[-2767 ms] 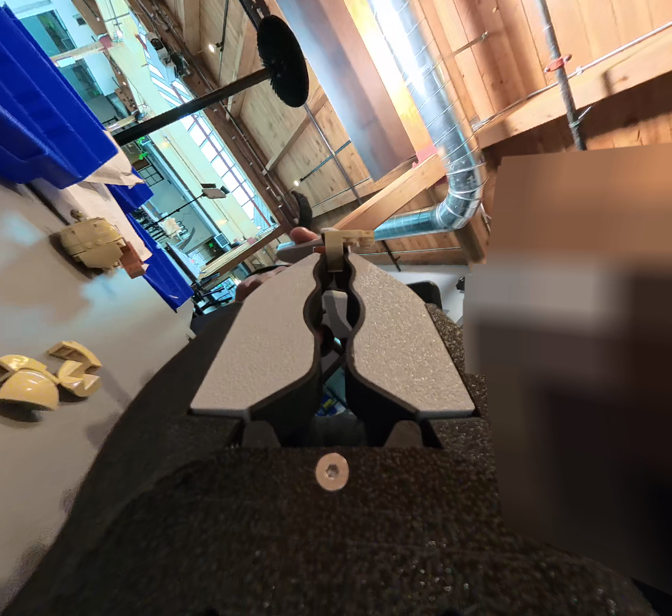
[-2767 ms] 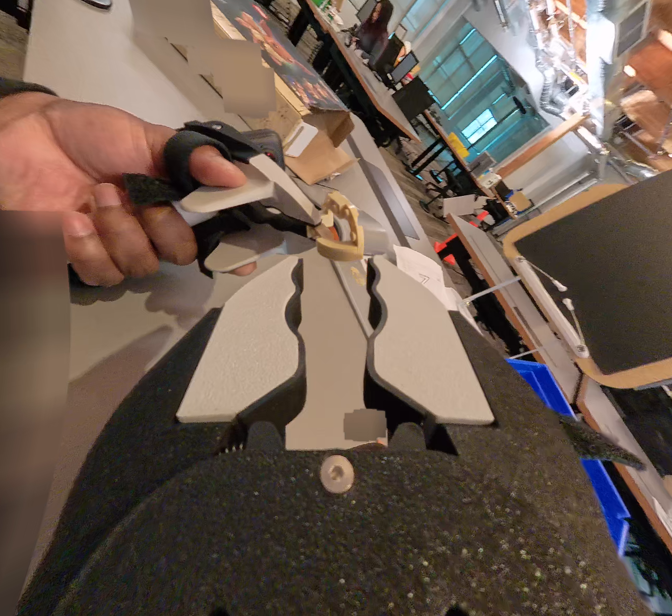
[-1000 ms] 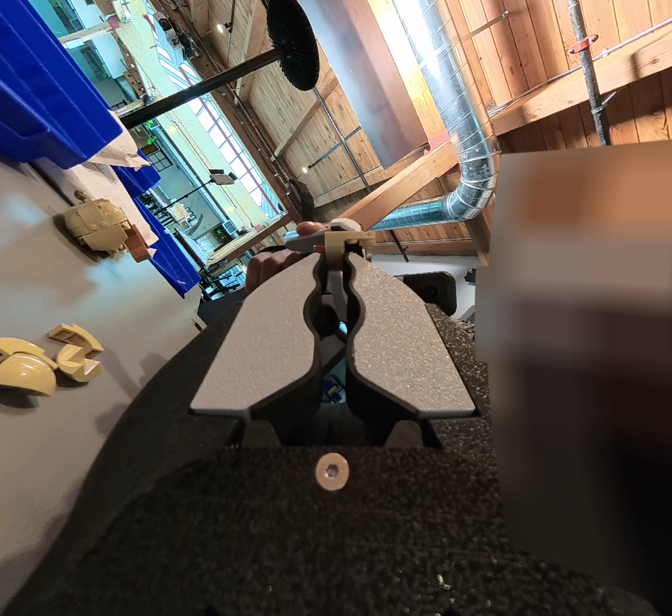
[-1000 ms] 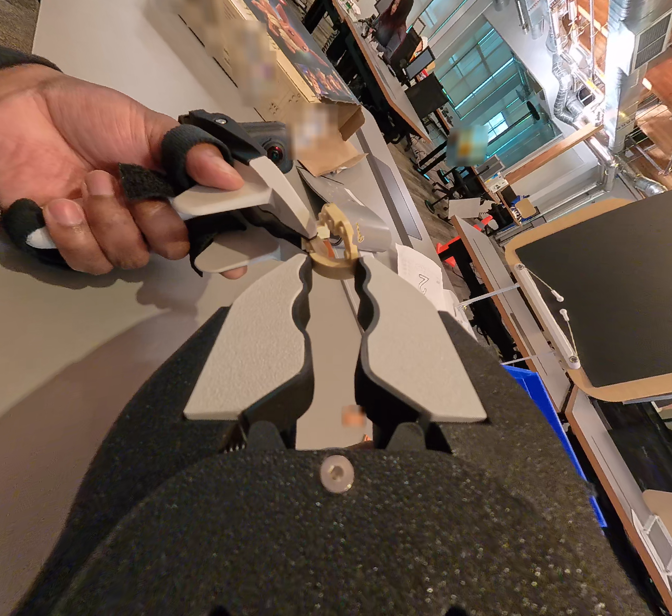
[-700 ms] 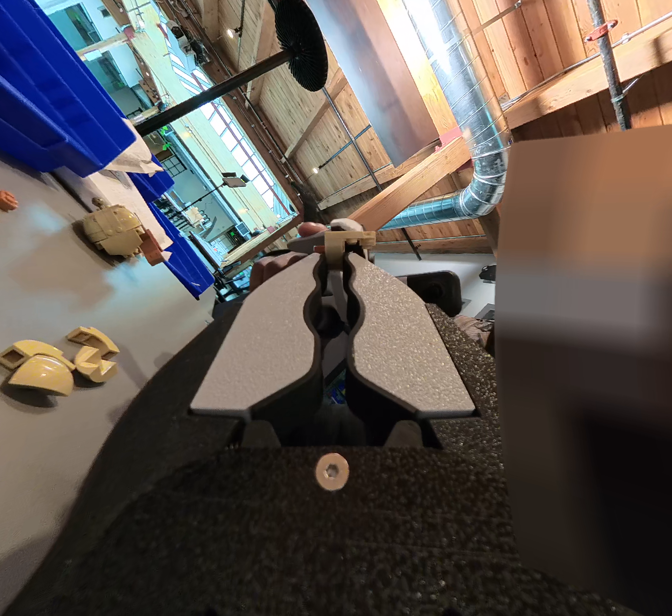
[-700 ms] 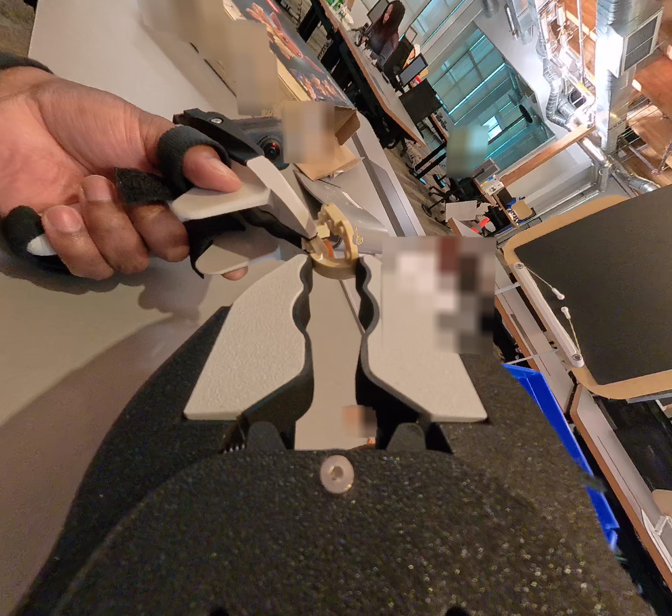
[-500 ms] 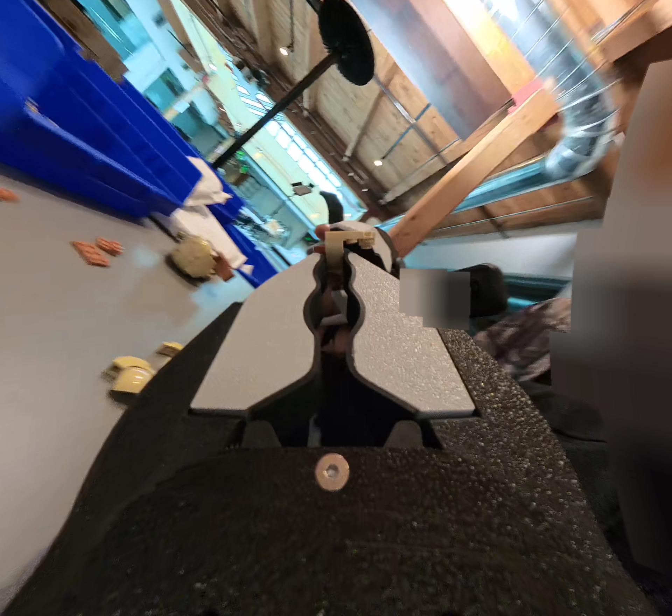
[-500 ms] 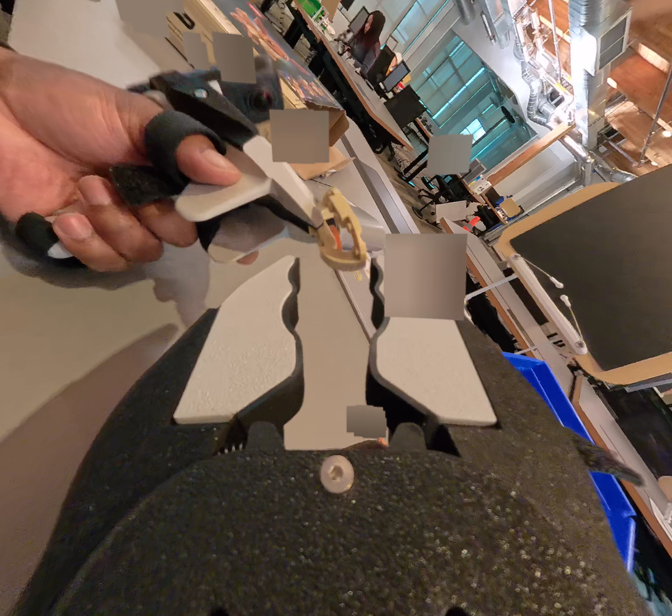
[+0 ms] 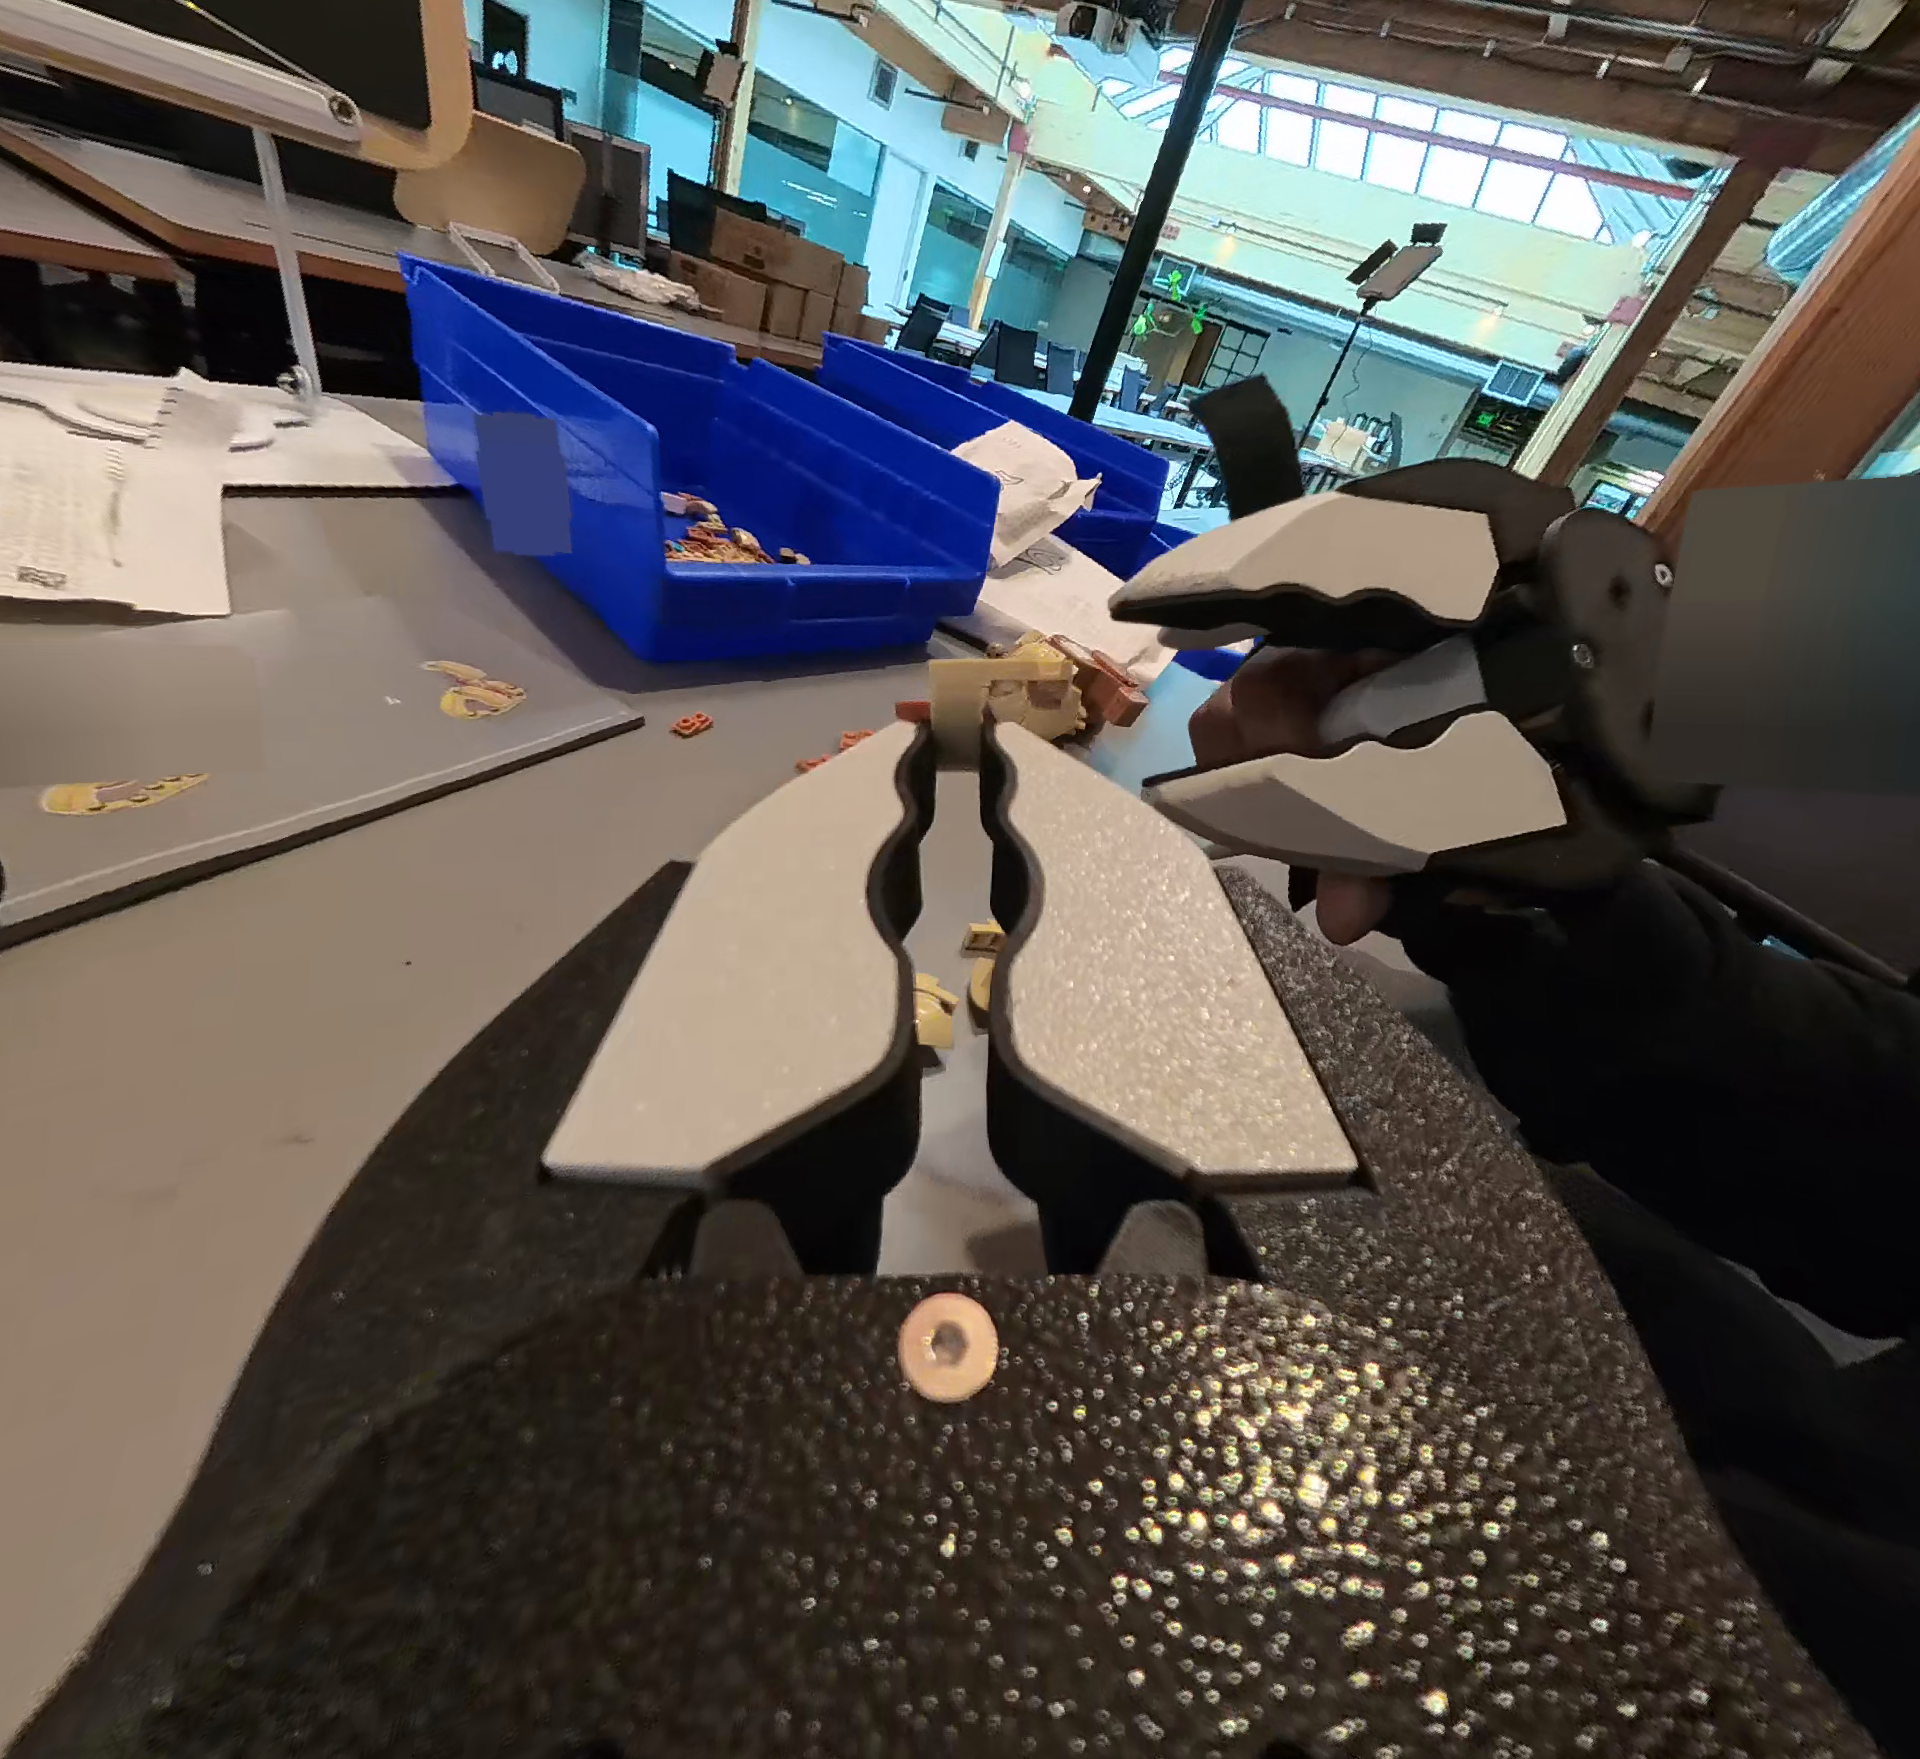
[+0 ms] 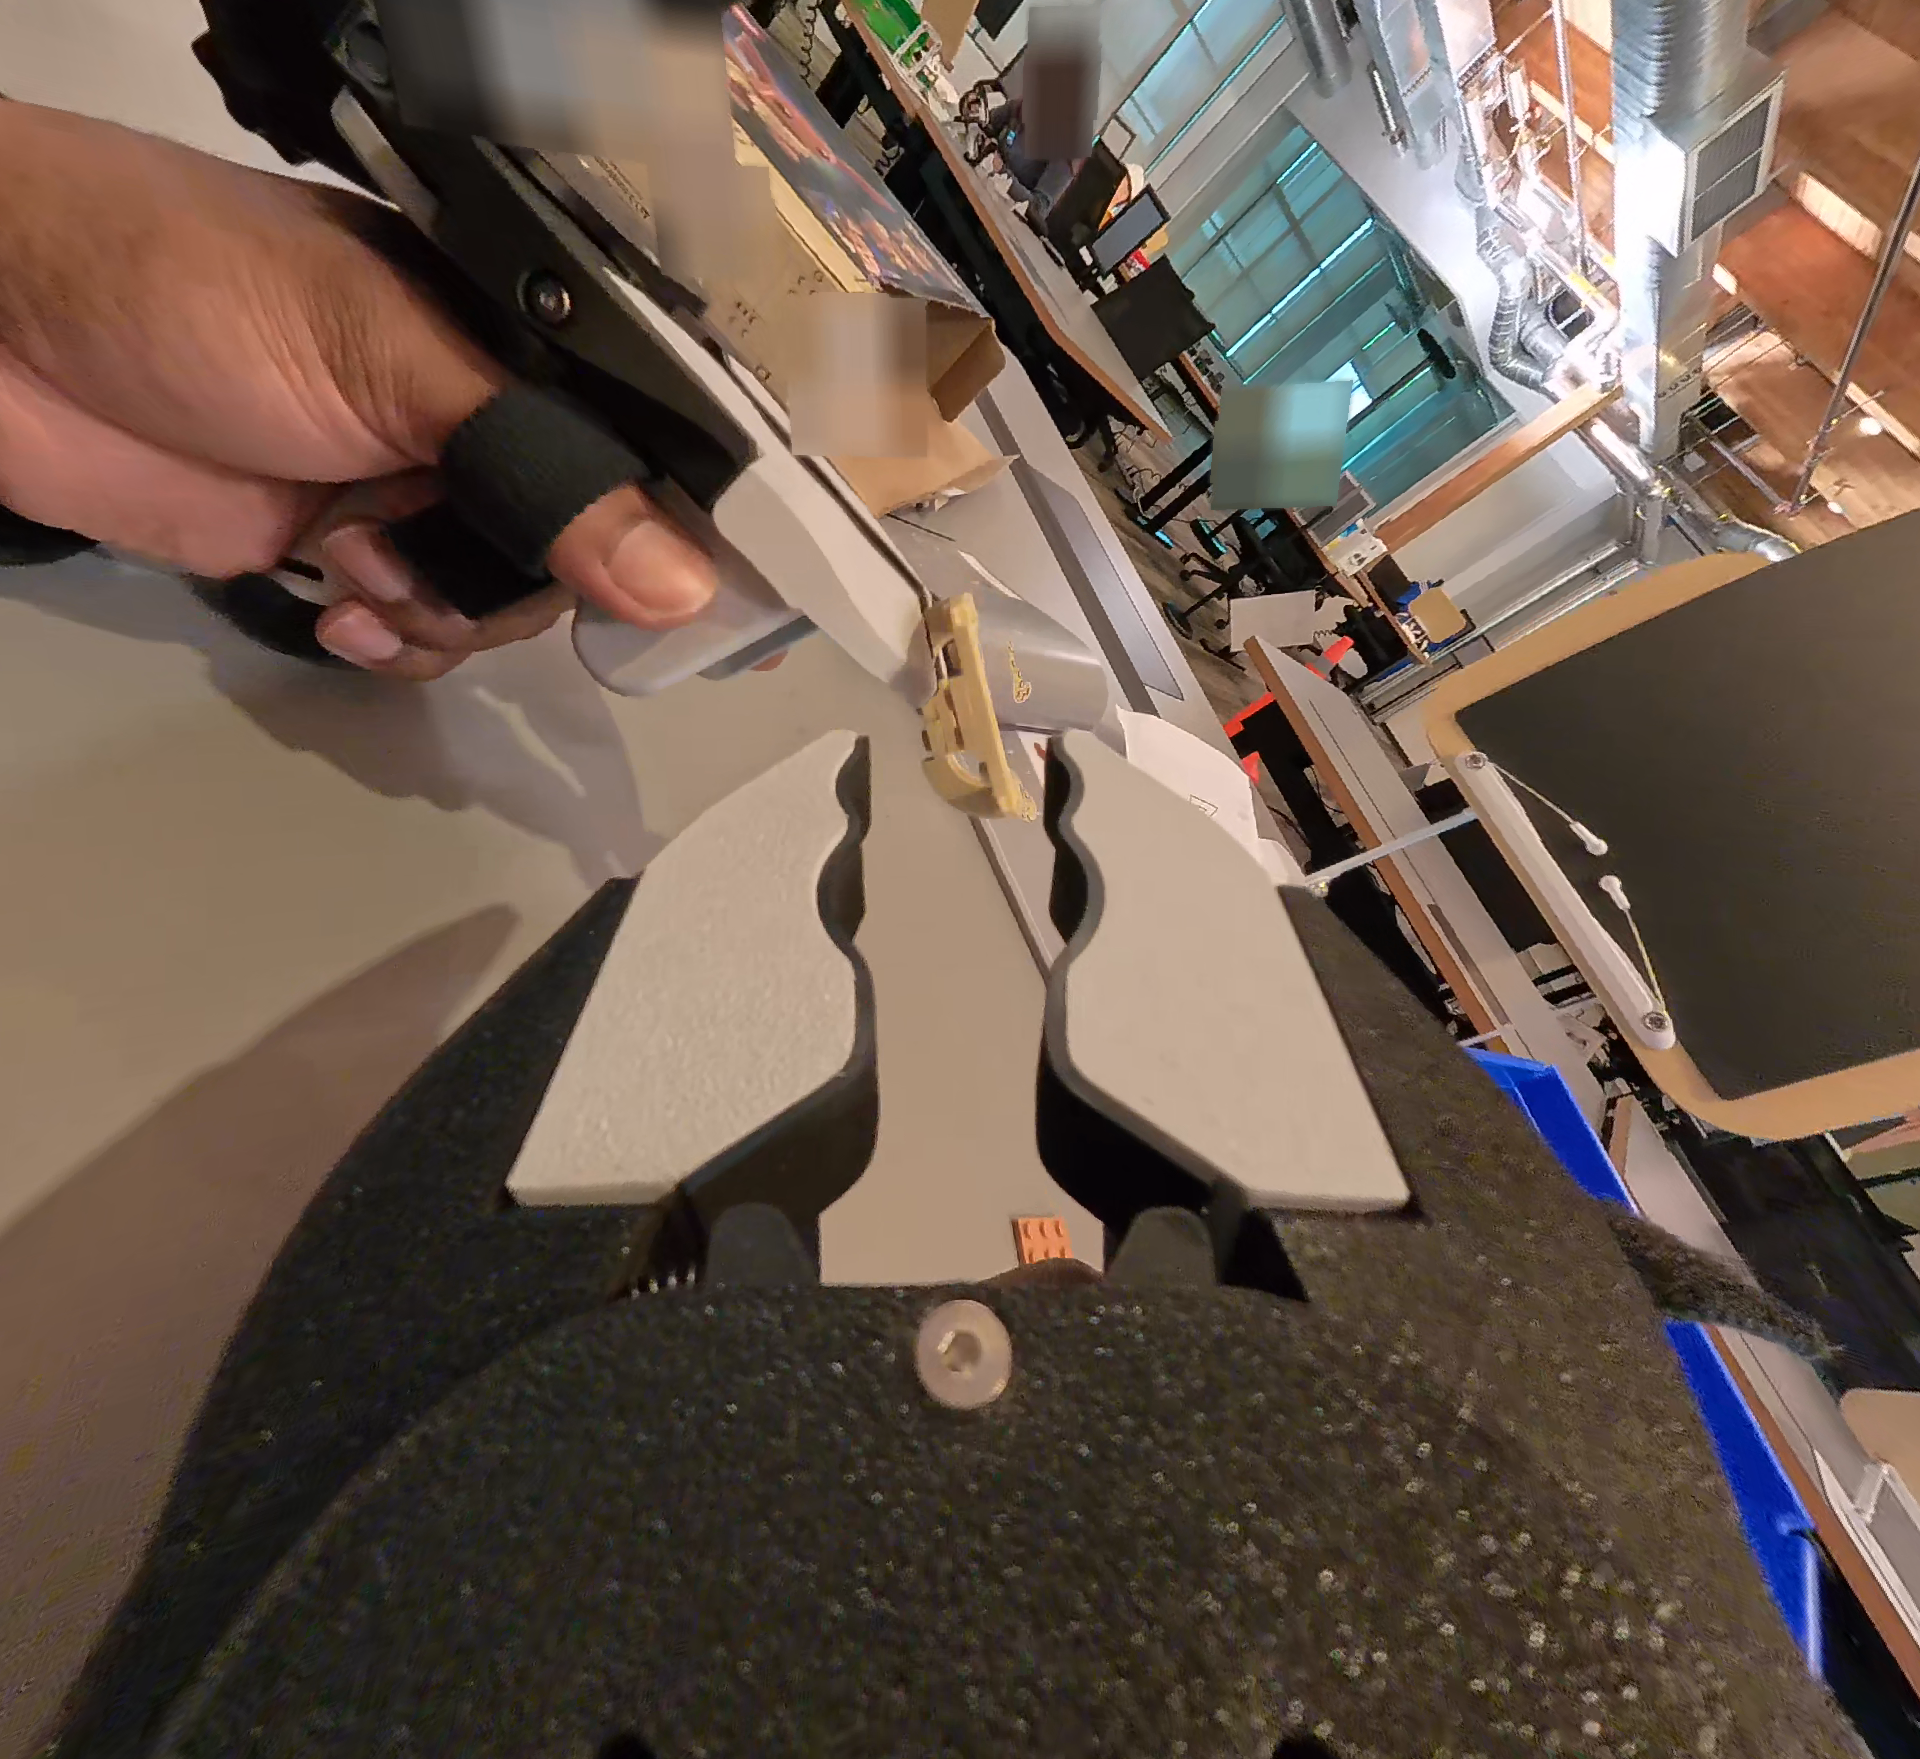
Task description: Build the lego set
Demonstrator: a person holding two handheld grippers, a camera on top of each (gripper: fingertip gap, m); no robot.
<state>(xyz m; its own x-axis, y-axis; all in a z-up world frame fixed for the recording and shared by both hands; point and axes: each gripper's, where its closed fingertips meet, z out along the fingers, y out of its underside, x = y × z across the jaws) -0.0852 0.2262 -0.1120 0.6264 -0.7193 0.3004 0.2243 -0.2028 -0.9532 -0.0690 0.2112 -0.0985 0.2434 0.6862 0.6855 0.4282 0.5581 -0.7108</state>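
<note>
Each tool had two light grey, grainy fingers [image 9: 774, 971] with wavy black inner edges, set in a speckled black foam-like body with one silver screw [image 9: 948, 1346]. The left hand [image 10: 208, 379] wore black finger straps; the other arm a black sleeve [image 9: 1662, 1086].

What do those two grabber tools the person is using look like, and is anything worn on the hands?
Each gripper, left and right, has two flat, pale grey fingers with wavy black inner edges, set in a rough, speckled black body with a silver screw in the middle. Black fabric loops strap round the person's fingers, and the right arm wears a dark sleeve.
</note>
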